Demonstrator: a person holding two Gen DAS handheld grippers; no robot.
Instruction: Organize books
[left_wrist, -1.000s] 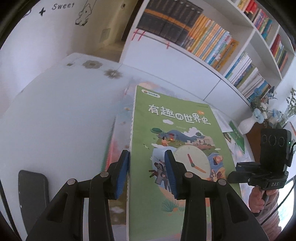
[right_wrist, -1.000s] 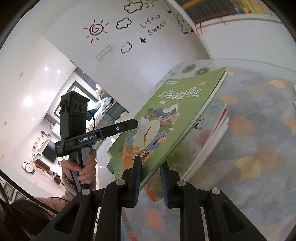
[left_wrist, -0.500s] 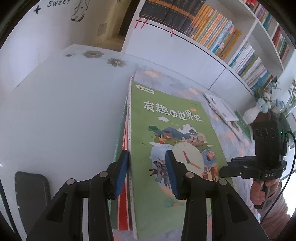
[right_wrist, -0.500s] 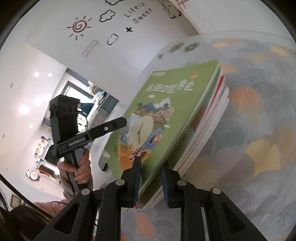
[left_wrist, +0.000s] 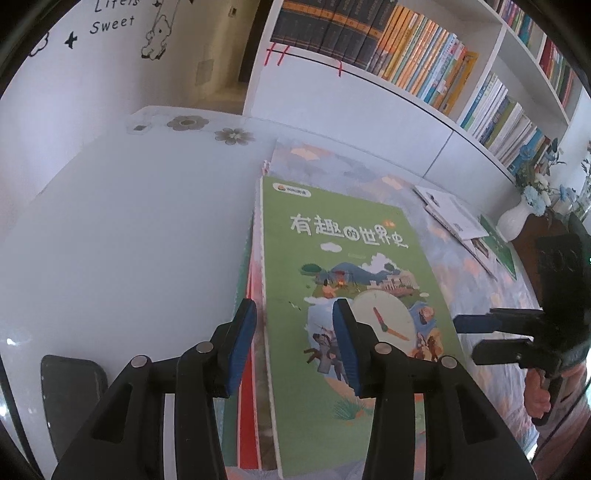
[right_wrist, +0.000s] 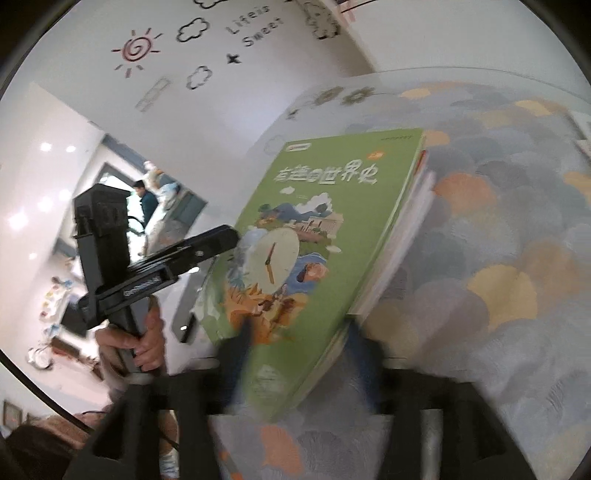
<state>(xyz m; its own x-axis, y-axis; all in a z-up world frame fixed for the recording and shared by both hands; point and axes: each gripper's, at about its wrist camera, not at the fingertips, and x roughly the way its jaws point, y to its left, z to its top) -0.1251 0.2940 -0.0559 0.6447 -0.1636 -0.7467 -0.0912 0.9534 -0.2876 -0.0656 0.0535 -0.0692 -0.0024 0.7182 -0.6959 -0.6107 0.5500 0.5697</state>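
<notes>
Now right tool angled down, jaws just opening astride green book

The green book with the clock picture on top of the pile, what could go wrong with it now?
The green clock-cover book lies on a stack of thin books whose edges are not lined up, so a nudge might slide it off. The right gripper has just been opening, with the book's corner between its jaws; pulling away carelessly could drag it. The left gripper straddles its spine edge and could snag the cover.

A white wall with cloud and sun decals meets a white bookcase behind the white table.
</notes>
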